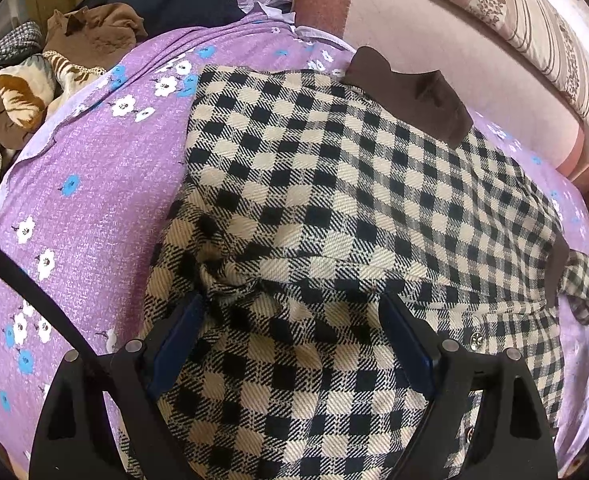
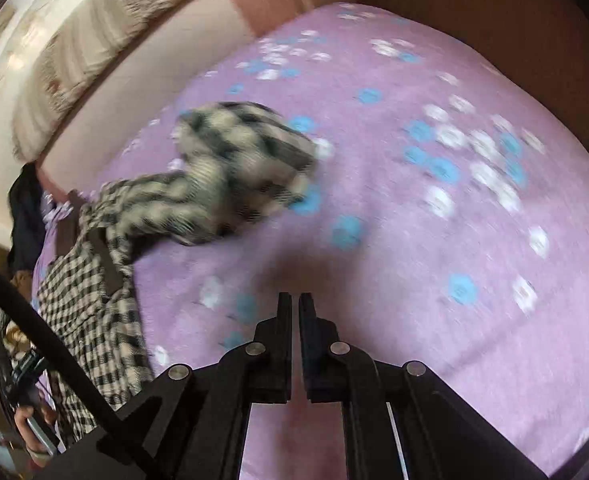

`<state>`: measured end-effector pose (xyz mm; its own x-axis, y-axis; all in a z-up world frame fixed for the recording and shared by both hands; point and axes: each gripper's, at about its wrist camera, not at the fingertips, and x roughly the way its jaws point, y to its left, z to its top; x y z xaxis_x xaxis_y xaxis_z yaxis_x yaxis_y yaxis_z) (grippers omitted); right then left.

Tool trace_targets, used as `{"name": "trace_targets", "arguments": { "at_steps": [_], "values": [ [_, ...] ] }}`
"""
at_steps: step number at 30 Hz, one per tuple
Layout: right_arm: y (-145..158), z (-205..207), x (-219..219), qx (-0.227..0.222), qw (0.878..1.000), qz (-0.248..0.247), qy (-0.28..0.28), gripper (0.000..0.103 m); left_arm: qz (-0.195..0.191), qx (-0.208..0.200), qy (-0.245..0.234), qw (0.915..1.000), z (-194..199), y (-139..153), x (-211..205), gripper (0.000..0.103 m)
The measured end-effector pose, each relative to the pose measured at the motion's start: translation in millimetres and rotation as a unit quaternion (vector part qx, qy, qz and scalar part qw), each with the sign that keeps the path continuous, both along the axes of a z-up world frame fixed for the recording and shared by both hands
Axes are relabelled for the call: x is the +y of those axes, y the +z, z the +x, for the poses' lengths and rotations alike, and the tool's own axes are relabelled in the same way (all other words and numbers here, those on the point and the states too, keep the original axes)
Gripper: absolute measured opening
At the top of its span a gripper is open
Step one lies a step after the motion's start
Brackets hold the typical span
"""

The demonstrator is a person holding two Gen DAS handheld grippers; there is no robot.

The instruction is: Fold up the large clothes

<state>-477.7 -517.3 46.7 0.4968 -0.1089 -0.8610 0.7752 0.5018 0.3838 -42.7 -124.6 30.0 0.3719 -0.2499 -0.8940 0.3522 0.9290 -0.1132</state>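
A large black-and-cream checked garment (image 1: 334, 208) with dark brown trim lies spread on a purple floral bedsheet (image 1: 94, 184). My left gripper (image 1: 294, 312) is open, its blue-padded fingers (image 1: 178, 340) straddling a bunched fold of the checked cloth. In the right wrist view the garment (image 2: 106, 288) lies at the left, with one sleeve (image 2: 230, 168) stretched out over the sheet (image 2: 414, 240). My right gripper (image 2: 297, 304) is shut and empty, above bare sheet to the right of the garment. That view is blurred.
A pile of other clothes (image 1: 54, 64) sits at the far left of the bed. A pink headboard (image 1: 414, 40) with a striped pillow (image 1: 534, 32) runs along the far side. The person's left hand (image 2: 30, 420) shows at lower left in the right wrist view.
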Motion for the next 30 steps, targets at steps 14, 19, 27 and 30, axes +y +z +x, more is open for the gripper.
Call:
{"name": "trace_targets", "arguments": {
  "at_steps": [14, 19, 27, 30],
  "values": [
    [30.6, 146.5, -29.8, 0.111, 0.978, -0.161, 0.076, 0.082, 0.014, -0.004, -0.011, 0.9998, 1.4, -2.8, -4.7, 0.088],
    [56.4, 88.8, -53.5, -0.049, 0.991, -0.115, -0.038, 0.011, 0.006, 0.005, 0.002, 1.0000, 7.4, -4.7, -2.5, 0.088],
    [29.8, -43.6, -40.8, -0.044, 0.995, -0.030, -0.083, 0.013, 0.005, 0.009, 0.002, 1.0000, -0.4, -5.9, -3.1, 0.088],
    [2.4, -77.6, -37.3, -0.032, 0.993, 0.021, -0.109, 0.040, 0.006, 0.008, 0.001, 1.0000, -3.5, -5.9, -1.6, 0.088]
  ]
}}
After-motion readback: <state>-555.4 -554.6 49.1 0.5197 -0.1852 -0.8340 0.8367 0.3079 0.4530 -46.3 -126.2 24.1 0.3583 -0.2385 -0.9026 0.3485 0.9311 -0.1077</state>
